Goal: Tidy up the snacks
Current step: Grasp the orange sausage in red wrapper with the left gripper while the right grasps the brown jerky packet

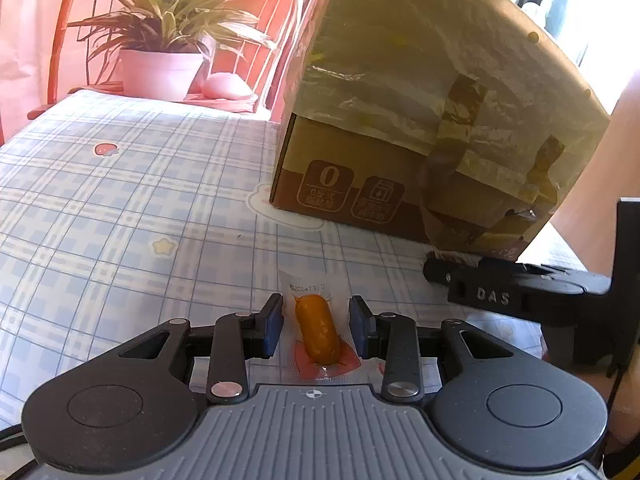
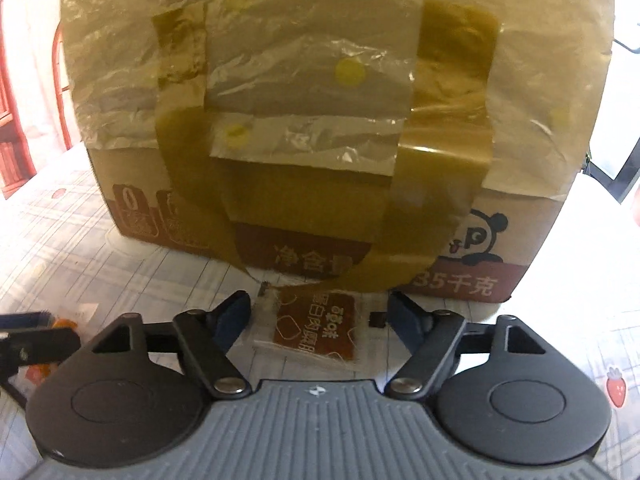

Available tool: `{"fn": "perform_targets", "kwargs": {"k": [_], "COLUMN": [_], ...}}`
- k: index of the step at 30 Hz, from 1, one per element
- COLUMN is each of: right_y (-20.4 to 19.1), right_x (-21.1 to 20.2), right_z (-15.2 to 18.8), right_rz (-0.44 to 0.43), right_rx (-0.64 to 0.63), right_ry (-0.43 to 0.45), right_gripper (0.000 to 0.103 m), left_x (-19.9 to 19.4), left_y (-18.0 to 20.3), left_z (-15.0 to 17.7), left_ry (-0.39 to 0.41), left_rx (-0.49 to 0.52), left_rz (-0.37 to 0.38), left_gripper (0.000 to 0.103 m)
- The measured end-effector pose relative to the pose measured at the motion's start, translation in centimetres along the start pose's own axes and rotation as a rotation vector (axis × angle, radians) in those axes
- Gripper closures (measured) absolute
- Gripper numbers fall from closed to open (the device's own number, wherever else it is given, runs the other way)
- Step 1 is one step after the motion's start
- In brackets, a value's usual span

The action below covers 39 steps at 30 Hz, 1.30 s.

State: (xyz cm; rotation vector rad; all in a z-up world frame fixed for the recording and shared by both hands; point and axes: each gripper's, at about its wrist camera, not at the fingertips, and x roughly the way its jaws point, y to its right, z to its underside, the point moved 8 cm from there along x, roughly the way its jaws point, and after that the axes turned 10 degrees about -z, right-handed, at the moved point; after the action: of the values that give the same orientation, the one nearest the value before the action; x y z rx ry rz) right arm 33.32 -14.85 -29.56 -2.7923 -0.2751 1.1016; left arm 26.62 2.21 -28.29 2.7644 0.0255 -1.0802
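Observation:
A clear packet with an orange sausage-like snack (image 1: 318, 332) lies on the checked tablecloth (image 1: 120, 200). My left gripper (image 1: 316, 320) is shut on it, a blue pad against each edge of the wrapper. A flat brown snack packet (image 2: 316, 332) lies on the cloth right in front of the cardboard box (image 2: 320, 120). My right gripper (image 2: 320, 312) stands open around it, with a gap between the packet and each finger. In the left wrist view the right gripper (image 1: 480, 292) shows as a black bar at the foot of the box (image 1: 400, 120).
The box is tall, wrapped in plastic film and brown tape, and fills the area ahead of both grippers. A potted plant (image 1: 160, 68) and a pink object (image 1: 226, 86) sit on a red wire stand at the far end. Bare cloth stretches to the left.

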Motion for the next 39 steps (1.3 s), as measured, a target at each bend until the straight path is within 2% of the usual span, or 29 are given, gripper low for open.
{"fn": "perform_targets", "kwargs": {"k": [7,11,12,13,14,15,16,27,29,31,34,39], "right_y": [0.4,0.7,0.8,0.7,0.4,0.2,0.1,0.7,0.6,0.3,0.3,1.3], "right_x": [-2.0,-4.6,-4.9,-5.5,-6.0,-6.3,-6.4,-7.9,-7.8,-7.5,-8.2,-8.9], "right_z": [1.4,3.5,3.7,3.9,3.7,3.9,4.1,4.8,4.9,4.5,3.5,4.2], "right_rz": [-0.021,-0.044,-0.051,-0.062,-0.07,-0.076,-0.072,-0.103,-0.11,-0.142,-0.183,-0.12], "right_rx": [-0.003,0.012,0.013,0.01,0.009,0.003,-0.004,0.041,0.043,0.047,0.021,-0.189], "right_ry": [-0.011,0.018,0.032,0.044,0.044,0.037,0.027,0.047,0.033,0.005,0.015,-0.079], "right_gripper": [0.031,0.033,0.036,0.044,0.046,0.054,0.057,0.058,0.056,0.043,0.028,0.026], "left_x": [-1.3,-2.0,-2.1,-2.3,-2.4,-2.5,-2.6,-3.2,-3.2,-3.3,-3.4,-3.4], "left_y": [0.8,1.0,1.0,1.1,1.3,1.4,1.6,2.4,2.5,2.7,2.7,2.3], "left_z": [-0.1,-0.2,-0.2,-0.2,-0.2,-0.2,-0.2,0.3,0.4,0.5,0.4,0.3], "left_ry": [0.025,0.035,0.036,0.038,0.039,0.039,0.04,0.034,0.032,0.032,0.039,0.041], "left_rx": [0.001,0.001,0.002,0.003,0.006,0.01,0.013,0.034,0.036,0.042,0.043,0.025], "left_rz": [0.021,0.025,0.026,0.028,0.029,0.03,0.032,0.044,0.047,0.049,0.051,0.056], "left_gripper": [0.066,0.066,0.066,0.066,0.066,0.066,0.066,0.066,0.066,0.066,0.066,0.066]}}
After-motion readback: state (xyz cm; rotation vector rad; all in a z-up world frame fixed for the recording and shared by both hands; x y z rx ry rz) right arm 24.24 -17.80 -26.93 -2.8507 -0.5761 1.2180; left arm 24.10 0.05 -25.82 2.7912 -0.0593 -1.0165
